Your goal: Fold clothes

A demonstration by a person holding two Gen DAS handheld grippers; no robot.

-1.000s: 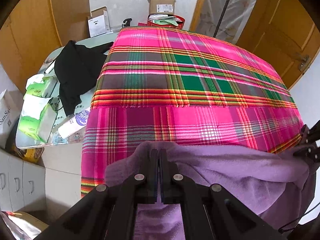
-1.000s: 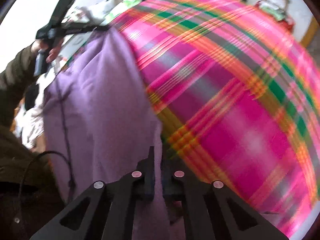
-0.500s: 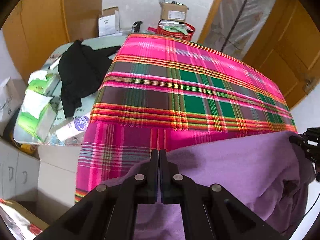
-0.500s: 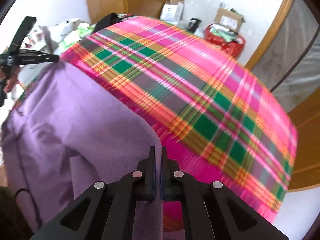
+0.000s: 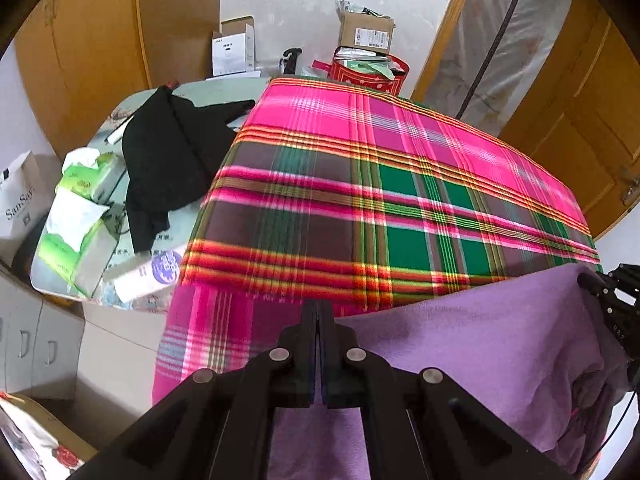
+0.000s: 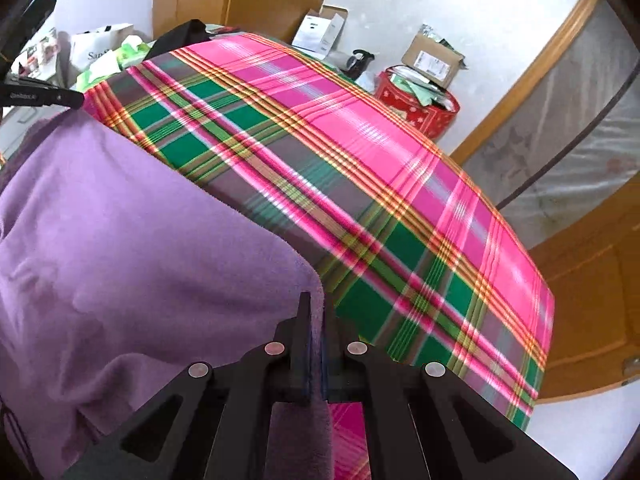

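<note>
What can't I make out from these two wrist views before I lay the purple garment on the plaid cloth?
- Purple garment: its lower part is cut off by the bottom edge in both views, behind each tool's body, so its type and shape stay unknown.
- Right tool: the left wrist view's right edge crops it to little more than the tips.
- Left tool: the right wrist view's left edge crops it.
- Plaid cloth: motion-blurred; the garment covers its near edge.

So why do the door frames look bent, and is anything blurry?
Fisheye lenses: in both wrist views the door frame bows and dark corners ring the picture. The plaid cloth is slightly motion-smeared in both; lighting is soft daylight, without harsh glare.
</note>
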